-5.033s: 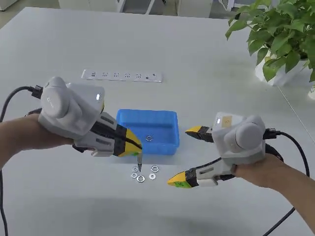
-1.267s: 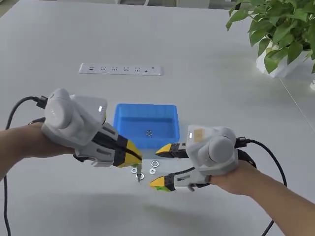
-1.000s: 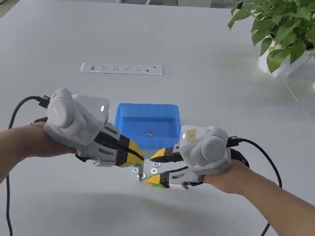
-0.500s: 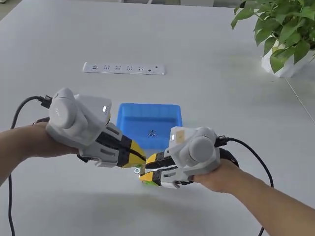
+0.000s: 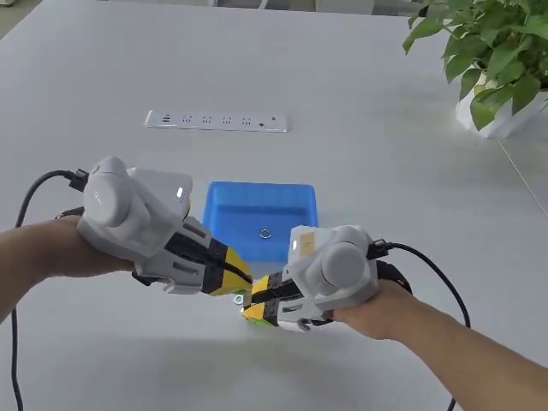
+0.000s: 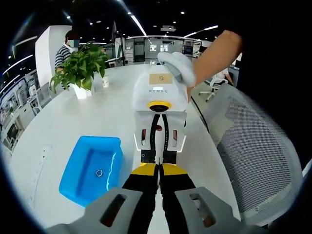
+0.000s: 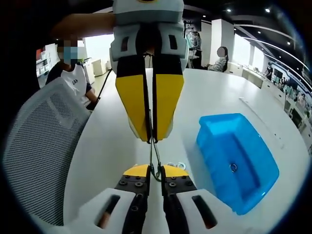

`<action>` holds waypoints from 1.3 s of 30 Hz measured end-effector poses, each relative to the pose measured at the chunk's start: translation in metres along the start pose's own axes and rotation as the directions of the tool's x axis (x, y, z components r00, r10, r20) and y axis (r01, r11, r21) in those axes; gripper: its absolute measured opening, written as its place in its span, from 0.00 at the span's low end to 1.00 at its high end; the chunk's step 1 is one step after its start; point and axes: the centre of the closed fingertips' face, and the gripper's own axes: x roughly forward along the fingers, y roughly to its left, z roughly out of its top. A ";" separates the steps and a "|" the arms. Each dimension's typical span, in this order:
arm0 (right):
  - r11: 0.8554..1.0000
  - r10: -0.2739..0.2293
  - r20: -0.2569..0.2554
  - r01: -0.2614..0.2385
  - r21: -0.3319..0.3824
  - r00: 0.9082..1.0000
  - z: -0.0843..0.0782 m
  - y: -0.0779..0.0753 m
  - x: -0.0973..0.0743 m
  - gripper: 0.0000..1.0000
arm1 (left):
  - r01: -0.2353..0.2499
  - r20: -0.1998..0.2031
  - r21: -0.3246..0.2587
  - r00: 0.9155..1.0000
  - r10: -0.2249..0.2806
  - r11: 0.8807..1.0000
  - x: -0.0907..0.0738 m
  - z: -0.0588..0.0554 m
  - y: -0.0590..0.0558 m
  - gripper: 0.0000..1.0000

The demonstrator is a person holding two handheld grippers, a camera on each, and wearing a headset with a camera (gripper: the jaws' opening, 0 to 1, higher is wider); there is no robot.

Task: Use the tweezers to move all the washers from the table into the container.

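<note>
My left gripper [image 5: 240,281] is shut on the thin metal tweezers [image 7: 155,156], which point down at the table. My right gripper [image 5: 253,308] faces it tip to tip, its yellow jaws shut on the tweezers' lower end [image 7: 156,170]. In the left gripper view the right gripper [image 6: 157,158] stands straight ahead of my own jaws [image 6: 159,169]. Loose washers [image 7: 176,165] lie on the table just beside the jaw tips; one washer [image 5: 238,299] peeks out between the grippers. The blue container [image 5: 261,214] sits just behind, with one washer [image 5: 265,233] inside.
A white power strip [image 5: 218,121] lies beyond the container. A potted plant [image 5: 492,51] stands at the far right corner. A mesh office chair [image 6: 253,156] is behind the table edge. People stand farther off in the room.
My right gripper has moved left to the tweezers' tip and gone from open to shut around it, covering most of the loose washers. The left gripper has stayed put.
</note>
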 end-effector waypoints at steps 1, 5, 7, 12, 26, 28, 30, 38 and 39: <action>1.000 -0.001 -0.001 0.001 -0.002 1.000 0.000 0.000 0.000 0.10 | -0.001 -0.001 0.001 1.000 0.001 1.000 0.000 0.000 0.000 0.05; 1.000 -0.005 -0.004 0.005 -0.004 1.000 0.000 0.000 0.000 0.09 | -0.001 -0.004 0.001 1.000 0.001 1.000 0.000 0.000 0.001 0.05; 1.000 -0.007 -0.004 0.007 -0.006 1.000 0.000 0.000 0.000 0.09 | 0.000 -0.002 0.000 1.000 0.000 1.000 0.001 0.000 0.000 0.05; 1.000 -0.007 -0.014 0.007 -0.018 1.000 0.000 0.000 0.000 0.08 | 0.000 -0.006 0.002 1.000 0.000 1.000 0.001 0.000 -0.001 0.05; 0.999 -0.011 -0.015 0.010 -0.048 1.000 0.004 0.001 -0.001 0.08 | -0.013 -0.013 0.000 1.000 0.013 1.000 -0.002 0.001 -0.002 0.06; 0.999 -0.013 -0.011 0.013 -0.048 1.000 0.006 0.001 -0.002 0.08 | -0.016 -0.006 -0.004 1.000 0.016 1.000 -0.002 0.003 -0.002 0.08; 0.998 -0.014 -0.013 0.013 -0.056 1.000 0.007 0.000 -0.003 0.08 | -0.027 0.007 -0.008 1.000 0.027 1.000 -0.004 0.006 -0.001 0.12; 0.998 -0.010 -0.020 0.009 -0.068 1.000 0.014 0.002 -0.009 0.08 | -0.062 0.036 -0.040 0.997 0.063 0.997 -0.012 0.012 0.003 0.26; 0.998 -0.009 -0.022 0.008 -0.067 1.000 0.014 0.002 -0.010 0.08 | -0.067 0.042 -0.051 0.997 0.069 0.996 -0.014 0.012 0.003 0.27</action>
